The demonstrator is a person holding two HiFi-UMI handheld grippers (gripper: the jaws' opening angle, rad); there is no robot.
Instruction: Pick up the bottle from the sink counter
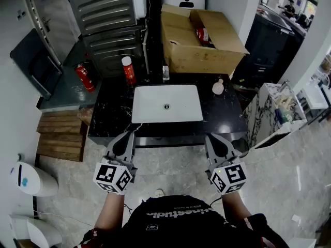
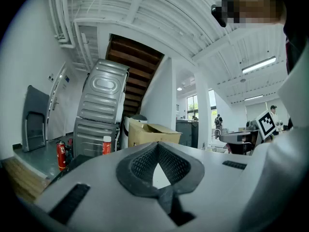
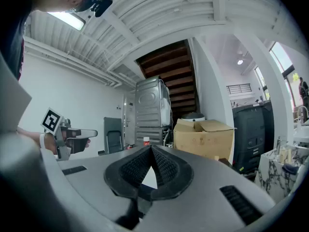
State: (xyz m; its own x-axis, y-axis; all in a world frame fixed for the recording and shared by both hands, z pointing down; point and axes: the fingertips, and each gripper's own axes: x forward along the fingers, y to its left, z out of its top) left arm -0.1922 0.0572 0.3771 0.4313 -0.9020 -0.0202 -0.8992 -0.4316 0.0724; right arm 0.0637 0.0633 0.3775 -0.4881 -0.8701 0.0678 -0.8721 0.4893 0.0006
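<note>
A red bottle with a white cap stands upright at the back left of the black sink counter; it also shows in the left gripper view as the red bottle. A small dark bottle stands behind the white basin. My left gripper and right gripper hover side by side just in front of the counter's near edge, well short of either bottle. Both are shut, tips touching, with nothing between them.
A pale round item lies at the counter's back right. An open cardboard box sits behind the counter, and a red fire extinguisher on the floor to the left. A wooden pallet lies left of the counter.
</note>
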